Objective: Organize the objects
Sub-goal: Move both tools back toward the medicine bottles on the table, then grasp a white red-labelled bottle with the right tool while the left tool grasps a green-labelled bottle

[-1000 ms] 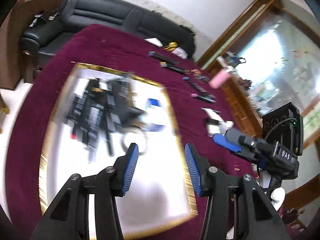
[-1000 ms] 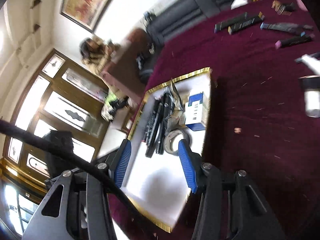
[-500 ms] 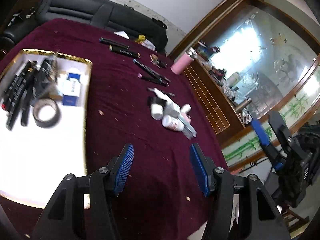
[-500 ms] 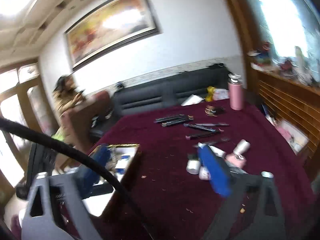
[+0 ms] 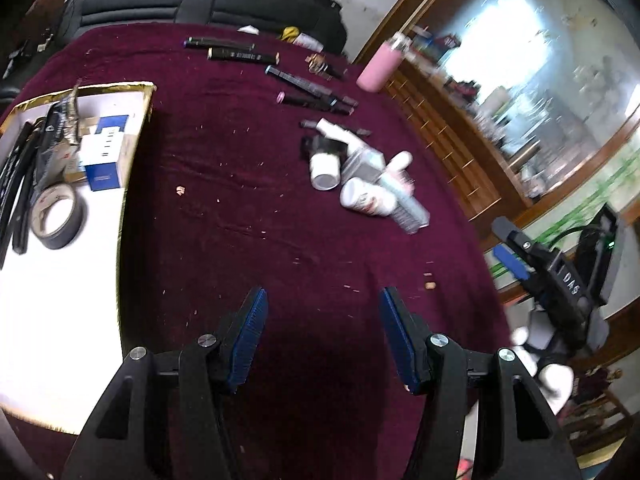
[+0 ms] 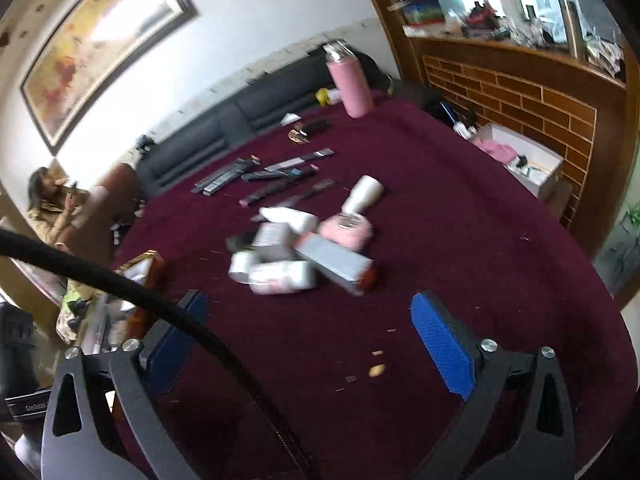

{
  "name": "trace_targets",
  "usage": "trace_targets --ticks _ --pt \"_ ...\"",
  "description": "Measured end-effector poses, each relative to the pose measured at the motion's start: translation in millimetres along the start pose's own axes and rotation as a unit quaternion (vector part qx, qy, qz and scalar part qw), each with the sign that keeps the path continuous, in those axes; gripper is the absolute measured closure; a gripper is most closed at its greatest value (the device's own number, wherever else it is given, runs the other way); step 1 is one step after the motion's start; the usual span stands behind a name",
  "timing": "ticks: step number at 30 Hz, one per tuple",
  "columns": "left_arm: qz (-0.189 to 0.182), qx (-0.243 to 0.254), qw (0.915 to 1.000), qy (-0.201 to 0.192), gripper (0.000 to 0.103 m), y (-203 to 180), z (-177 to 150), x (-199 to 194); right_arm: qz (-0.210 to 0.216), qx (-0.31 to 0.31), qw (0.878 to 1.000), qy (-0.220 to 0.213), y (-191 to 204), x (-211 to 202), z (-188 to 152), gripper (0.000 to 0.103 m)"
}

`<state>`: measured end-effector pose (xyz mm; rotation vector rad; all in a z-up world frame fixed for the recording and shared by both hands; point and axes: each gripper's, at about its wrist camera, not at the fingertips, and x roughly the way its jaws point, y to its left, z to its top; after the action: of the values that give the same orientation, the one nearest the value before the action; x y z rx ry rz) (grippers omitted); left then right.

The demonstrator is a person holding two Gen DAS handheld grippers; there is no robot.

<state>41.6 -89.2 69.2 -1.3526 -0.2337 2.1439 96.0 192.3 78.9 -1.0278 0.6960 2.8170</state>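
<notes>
Bottles and tubes, white and pink plastic cylinders heaped with a grey rectangular carton, lie in a loose pile on the maroon velvet tablecloth, right of the white, gold-edged cardboard tray. That tray already holds a blue-and-white box, a grey roll of tape and a bundle of slim black pens, so the step in hand looks like a reach for the next item to carry over. Several more long dark pens lie in rows beyond the pile, near a smooth pink flask.

Both claws are released and empty. The left gripper hovers over bare cloth, its ribbed blue pads about half apart, having just widened. The right gripper, aimed at the pile, opened wide and has just eased in slightly.

The next move probably calls for singling out 1 rounded bottle at the pile's near edge; smooth cylinders may roll, so gripping across the body seems wise.
</notes>
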Motion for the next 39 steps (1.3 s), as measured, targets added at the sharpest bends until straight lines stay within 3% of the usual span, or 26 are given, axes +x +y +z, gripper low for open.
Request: trace_targets --ticks 2,5,7,10,14,17,18,20,21,23,24,28,34,39 --pt "0.0 -0.005 0.9999 0.01 0.051 0 1 15 0.033 0.01 0.999 0.026 -16 16 10 0.007" --pt "0.014 -0.007 0.9996 0.022 0.051 1 -3 33 0.091 -0.007 0.993 0.078 -5 41 16 0.017" --pt "0.041 0.003 0.9988 0.028 0.051 3 -9 43 0.105 -0.026 0.989 0.099 7 56 20 0.017" --pt "0.059 0.003 0.9976 0.035 0.052 12 -19 51 0.045 -0.076 0.992 0.09 29 77 24 0.018" --pt "0.052 0.018 0.9982 0.025 0.051 15 -25 48 0.0 -0.152 0.985 0.081 56 100 26 0.018" --pt "0.056 0.028 0.9979 0.019 0.048 12 -26 50 -0.008 -0.181 0.976 0.118 67 128 23 0.021" --pt "0.052 0.03 0.9981 0.016 0.042 10 -26 51 -0.005 -0.18 0.974 0.137 65 137 21 0.022" --pt "0.05 0.039 0.9979 0.01 0.039 8 -29 51 0.044 -0.152 0.967 0.201 54 149 15 0.034" --pt "0.051 0.044 0.9977 0.008 0.037 7 -30 51 0.081 -0.135 0.963 0.221 49 147 14 0.034" --pt "0.045 0.056 0.9974 0.005 0.03 4 -31 52 0.154 -0.111 0.954 0.232 39 128 7 0.034" --pt "0.036 0.061 0.9975 0.003 0.022 3 -32 52 0.155 -0.109 0.956 0.224 34 120 6 0.034" --pt "0.038 0.09 0.9952 0.003 0.002 -10 -35 60 0.106 -0.11 0.972 0.18 18 99 8 0.034" --pt "0.059 0.108 0.9924 0.01 0.002 -17 -35 65 0.07 -0.135 0.974 0.166 37 103 -8 0.034" --pt "0.049 0.102 0.9935 0.008 0.002 -16 -35 65 0.029 -0.21 0.962 0.174 69 131 -21 0.036"
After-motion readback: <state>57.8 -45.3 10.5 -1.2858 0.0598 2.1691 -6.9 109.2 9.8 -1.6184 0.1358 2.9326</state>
